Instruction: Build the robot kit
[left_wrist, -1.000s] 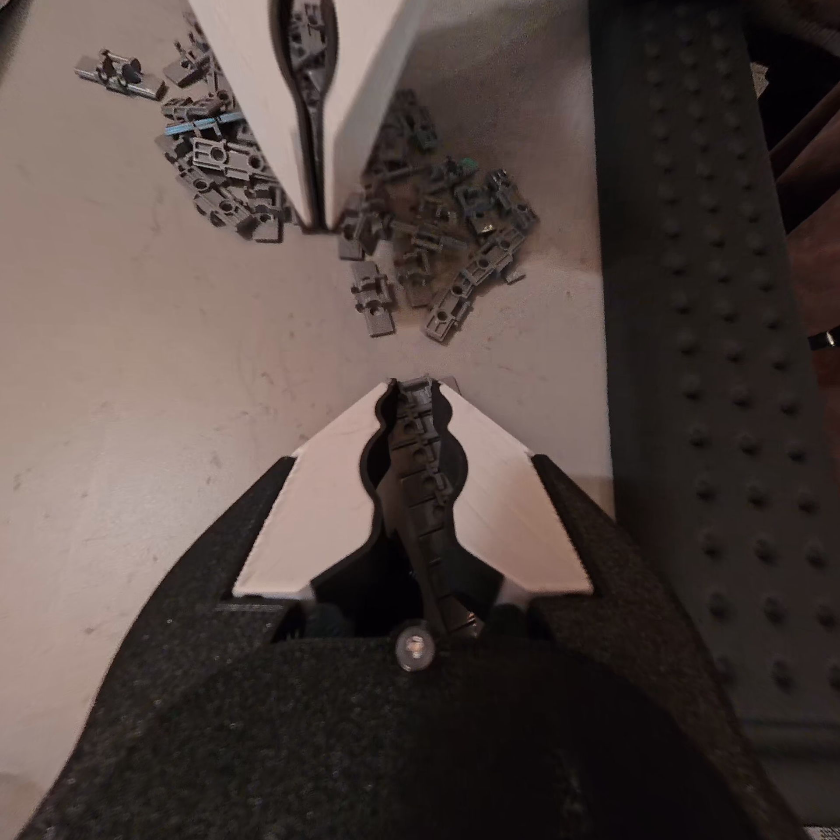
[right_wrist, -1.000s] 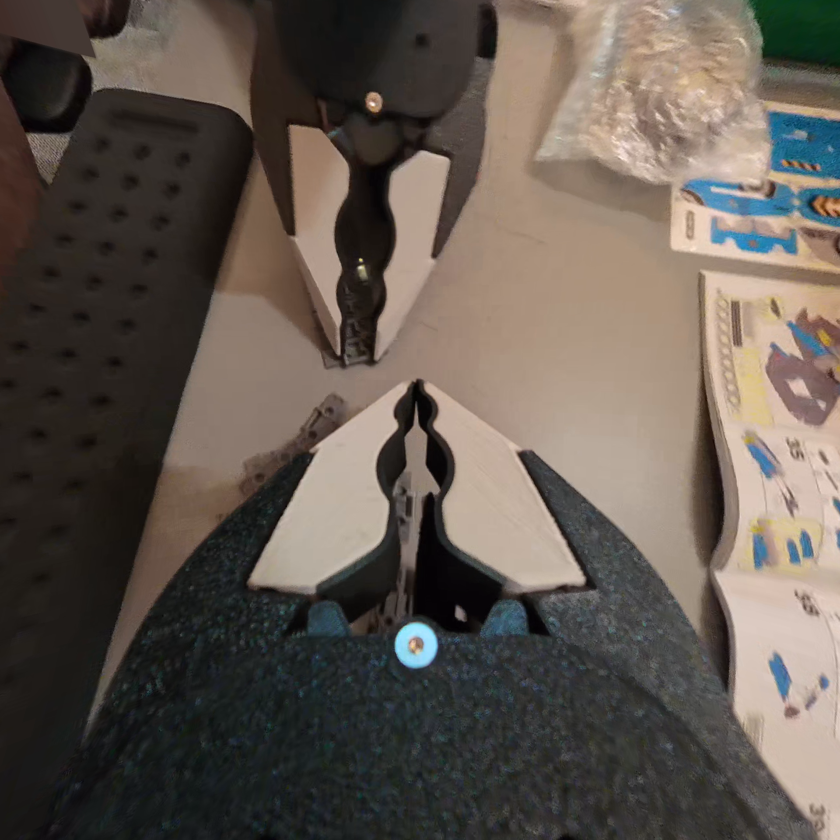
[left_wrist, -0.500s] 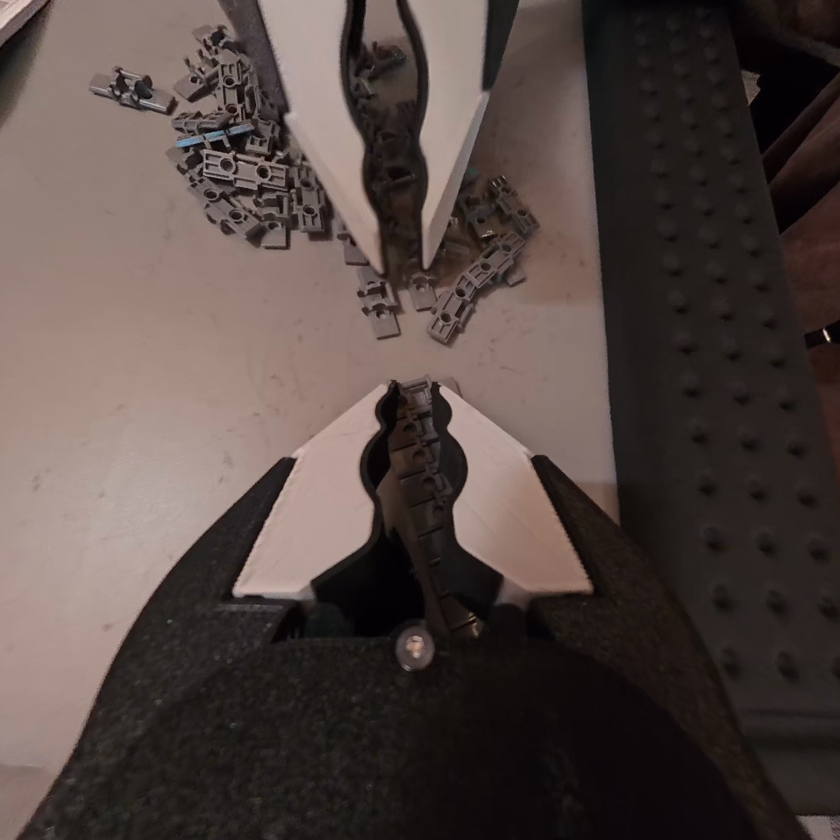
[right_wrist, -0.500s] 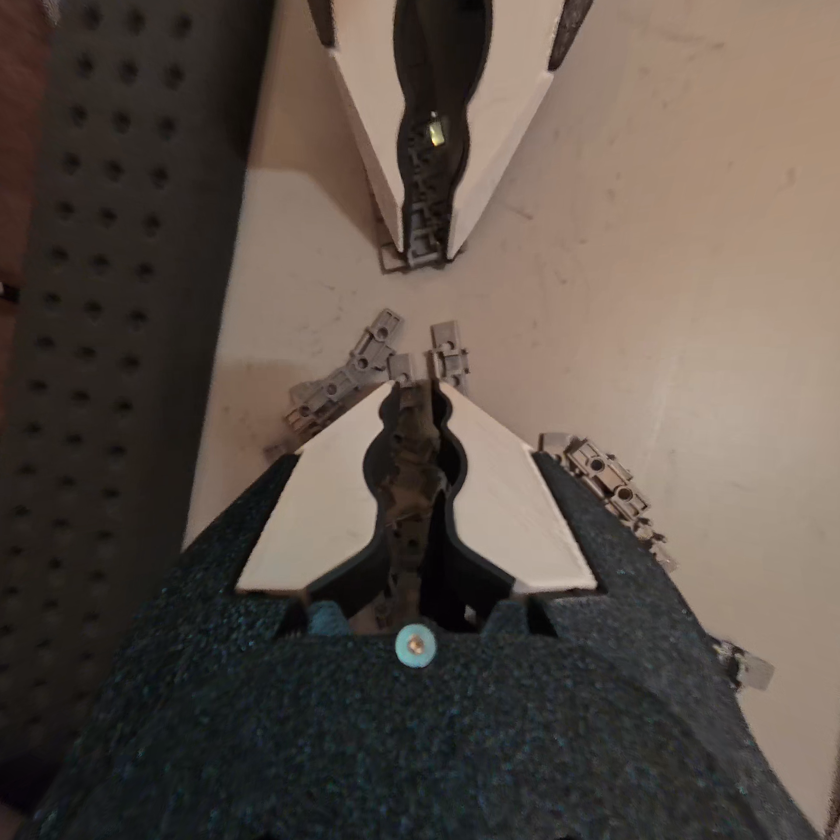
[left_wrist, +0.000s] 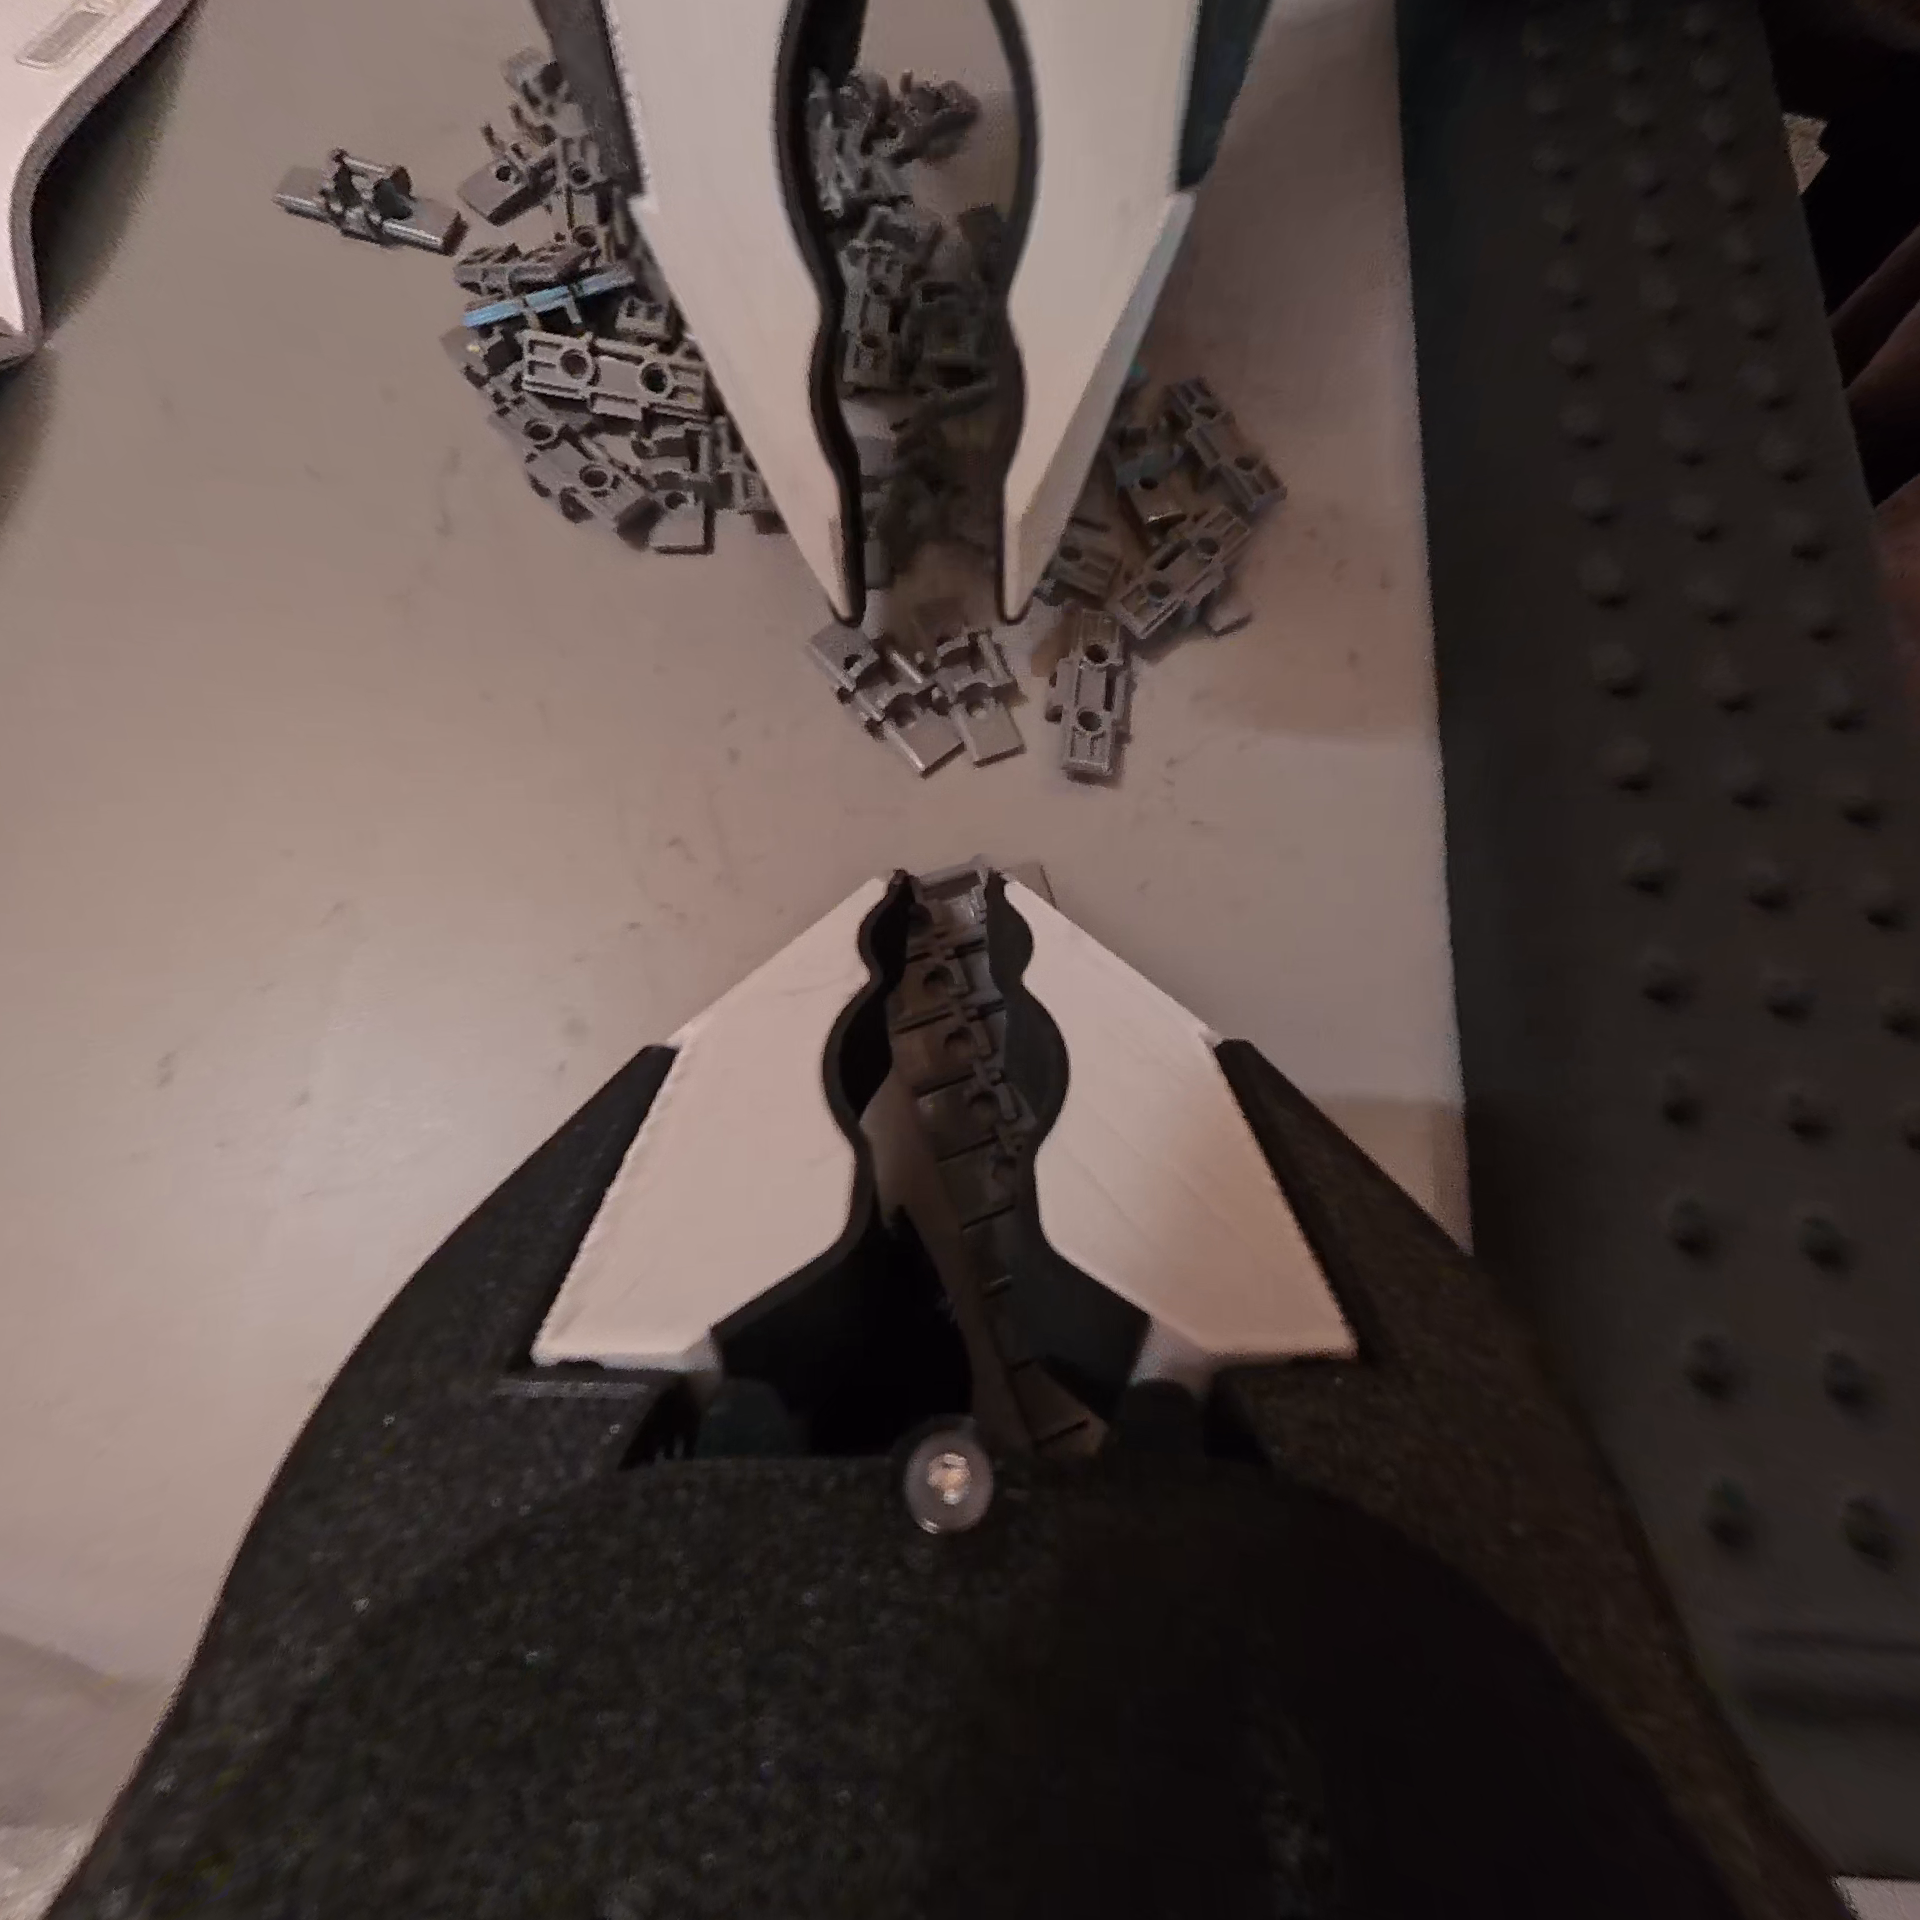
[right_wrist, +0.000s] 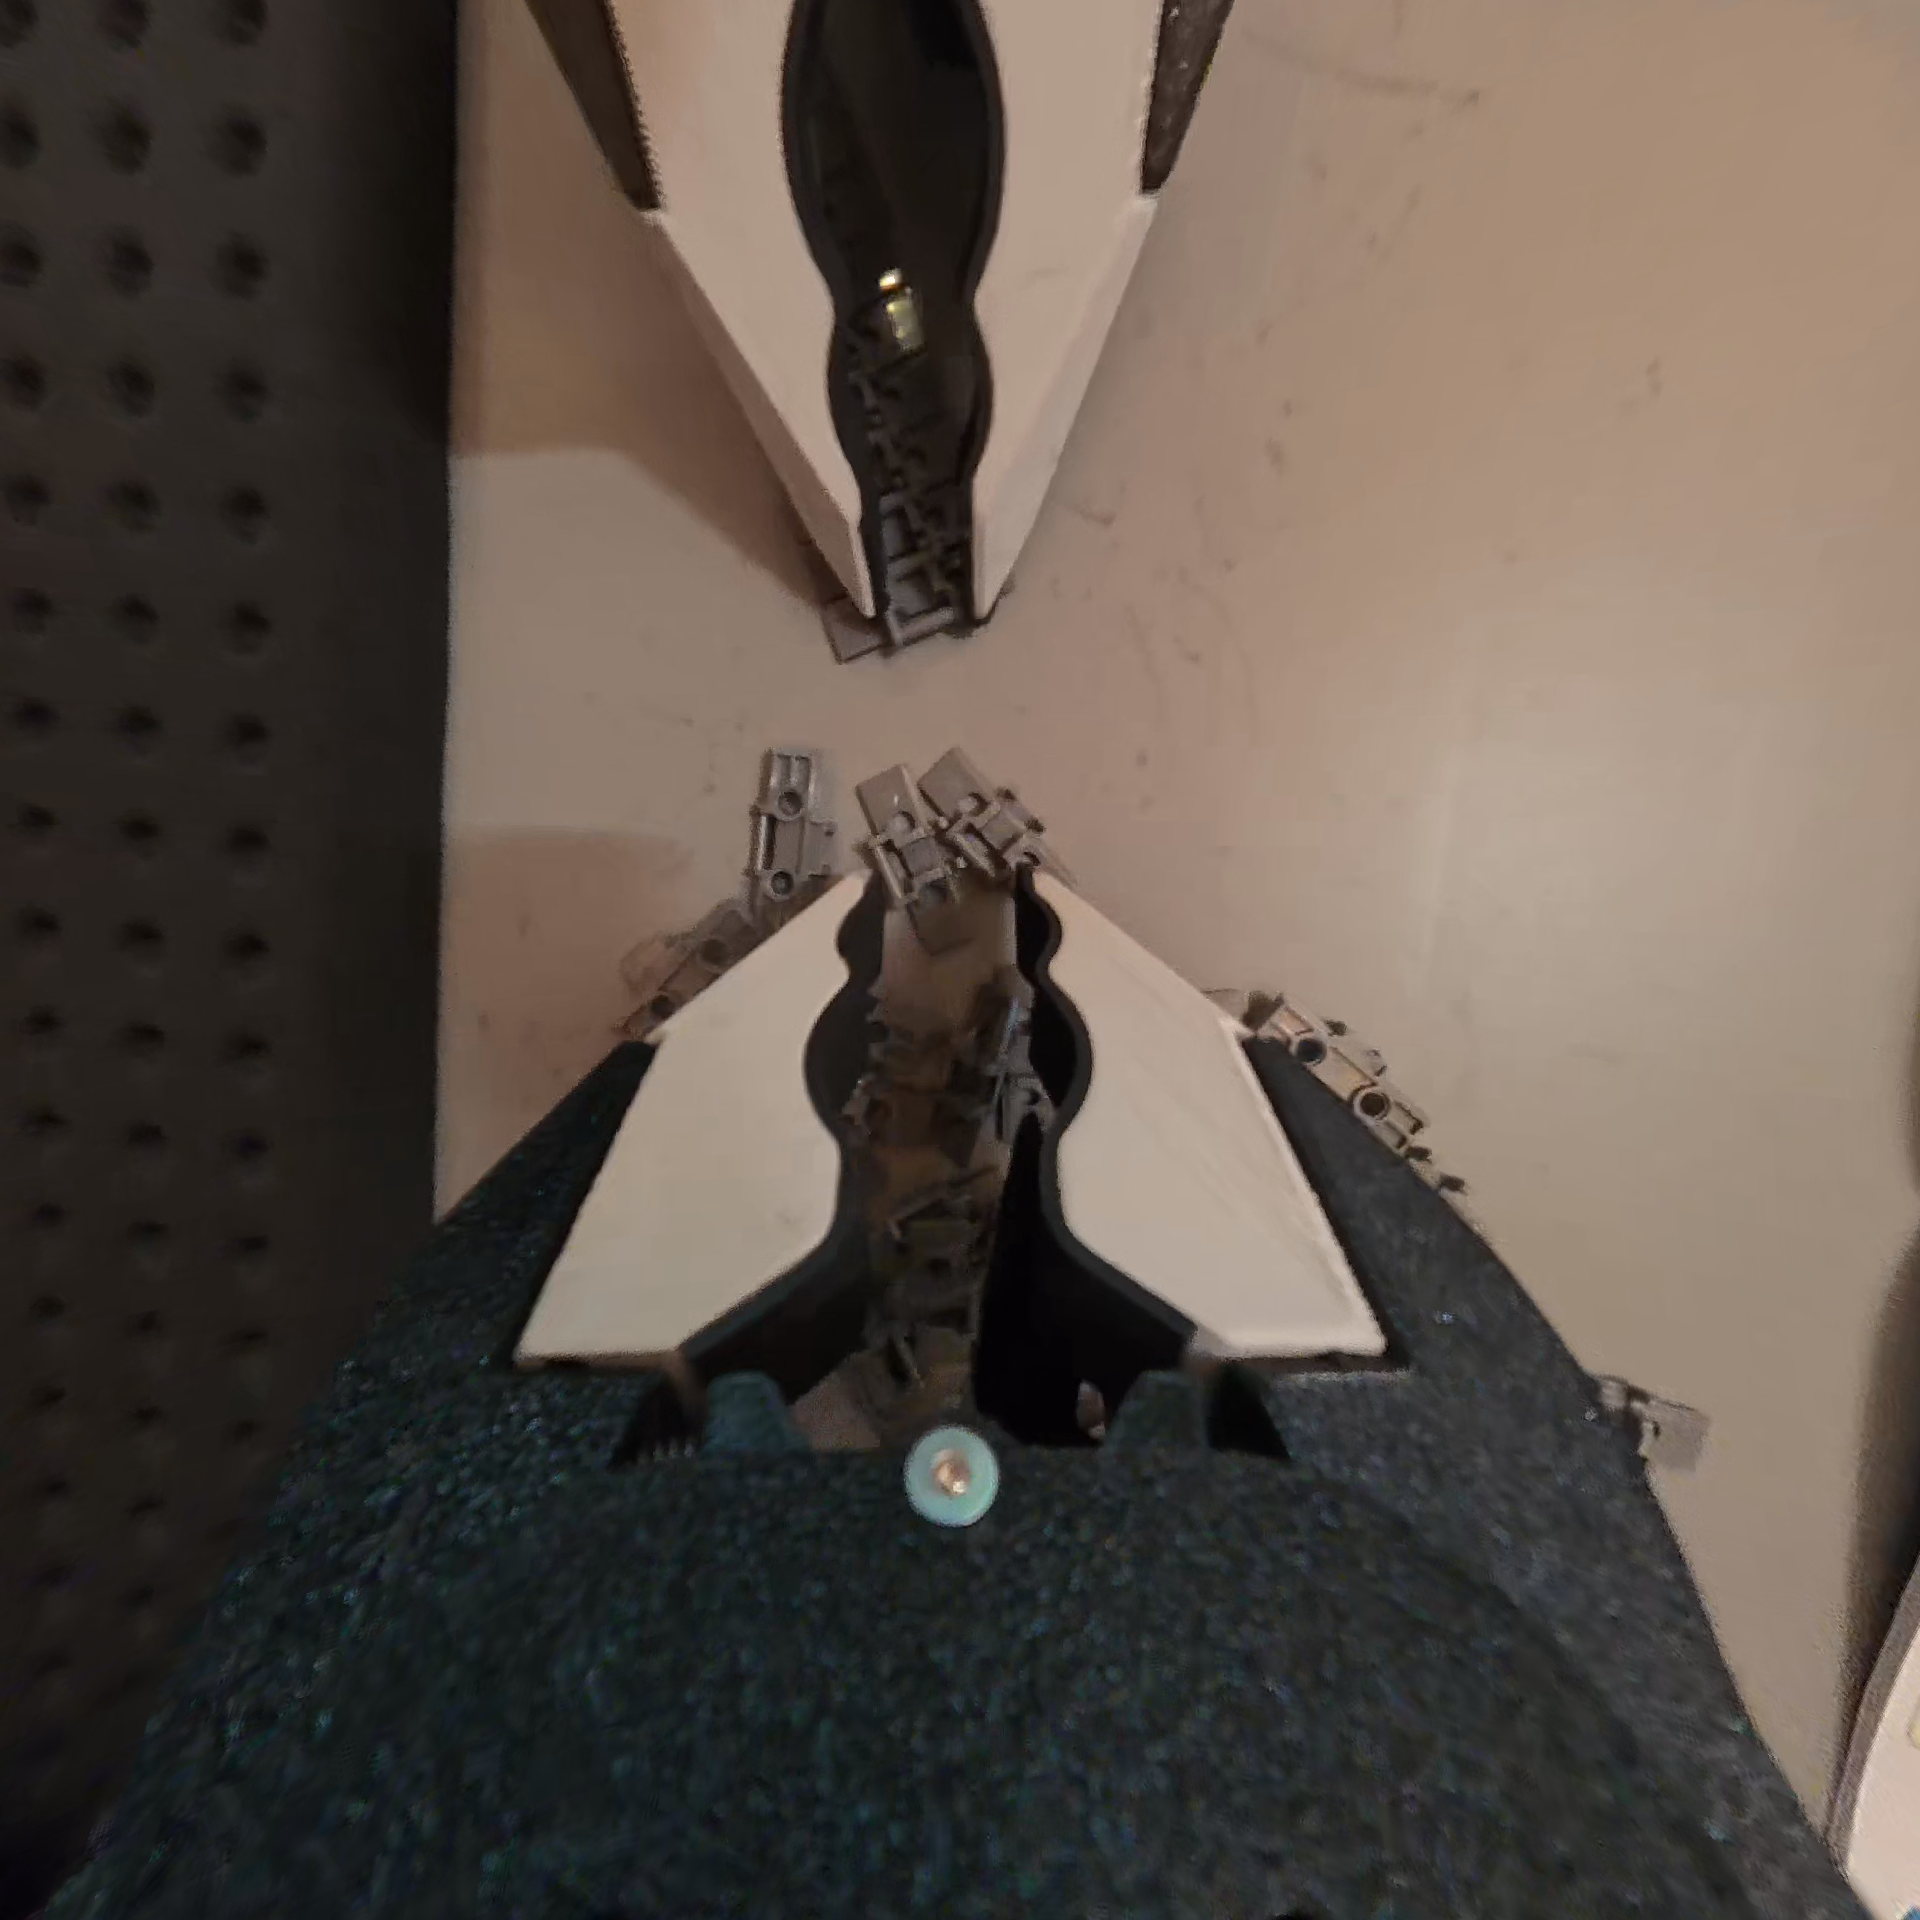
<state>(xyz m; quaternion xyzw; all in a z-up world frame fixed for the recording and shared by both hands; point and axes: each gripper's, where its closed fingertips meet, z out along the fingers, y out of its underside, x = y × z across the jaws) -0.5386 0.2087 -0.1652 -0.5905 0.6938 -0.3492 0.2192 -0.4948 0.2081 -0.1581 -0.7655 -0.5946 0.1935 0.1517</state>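
Clamping grey link chain (left_wrist: 961, 1029): left gripper (left_wrist: 948, 878); right gripper (right_wrist: 940, 883) spread over loose links (right_wrist: 914, 831).

The right gripper (right_wrist: 940, 883) has come down over the heap of grey links (left_wrist: 623, 405) and spread its fingers, which were closed a second ago. It has slid nearer the left gripper (left_wrist: 948, 878); two links (left_wrist: 925, 686) at the heap's edge now lie side by side.
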